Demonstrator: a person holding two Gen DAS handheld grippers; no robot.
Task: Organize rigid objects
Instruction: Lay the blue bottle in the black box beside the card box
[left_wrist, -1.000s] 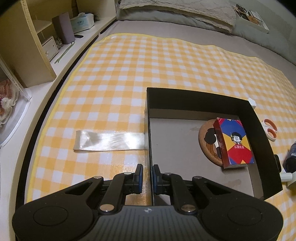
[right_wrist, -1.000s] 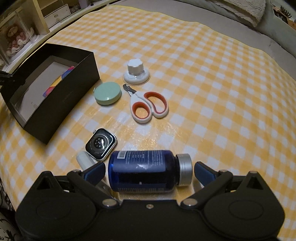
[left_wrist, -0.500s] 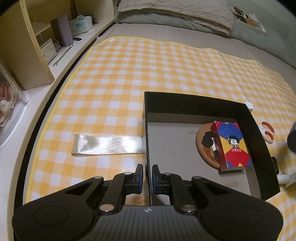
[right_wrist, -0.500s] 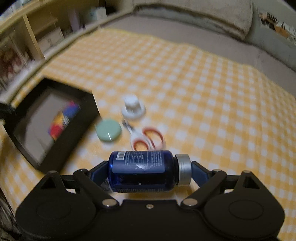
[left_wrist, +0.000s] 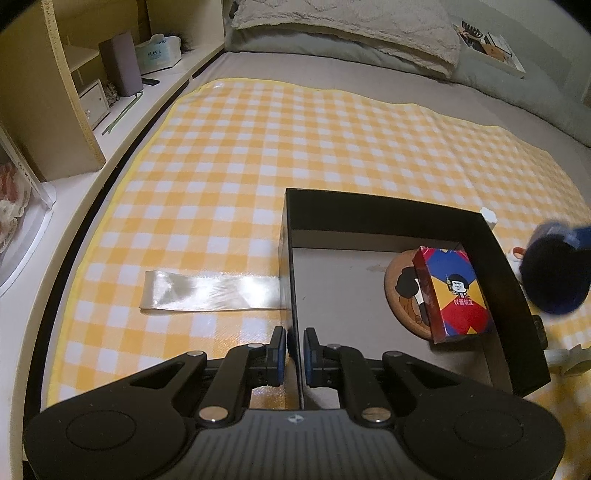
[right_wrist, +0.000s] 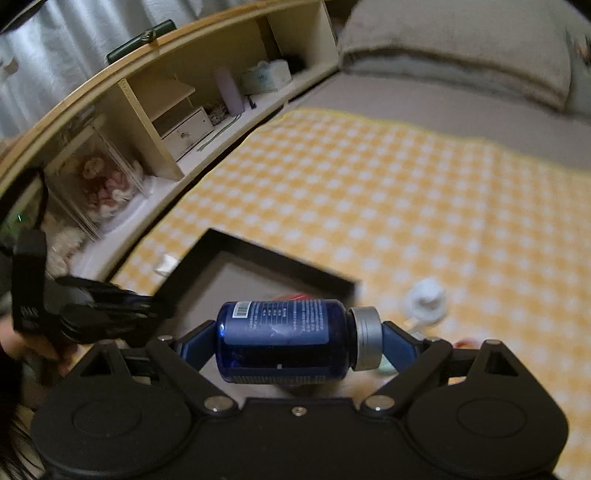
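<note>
Left gripper: my fingers are clamped on the near left wall of the black box, one pad on each side of the thin wall, at lower centre of the left view.
Right gripper: I am clenched around the blue bottle, which lies sideways between my pads, one pad on its base and the other on its silver cap, at lower centre of the right view.
Blue bottle, left view: a blurred dark blue shape at the right edge of the frame, just outside the box's right wall.
Blue bottle, right view: lifted off the checked cloth, in front of the box's near corner; whether it is over the opening I cannot tell.
Black box: sits open on the yellow checked cloth, at centre right of the left view and centre left of the right view.
Inside the box: a colourful card box lies tilted partly on top of a round cork coaster, against the right wall.
Clear tape strip: flat on the cloth left of the box, its right end touching the box's left wall.
White knob: on the cloth at right of centre in the right view, blurred, beyond the bottle cap.
Background: a wooden shelf unit in the upper left, a grey pillow along the top.
</note>
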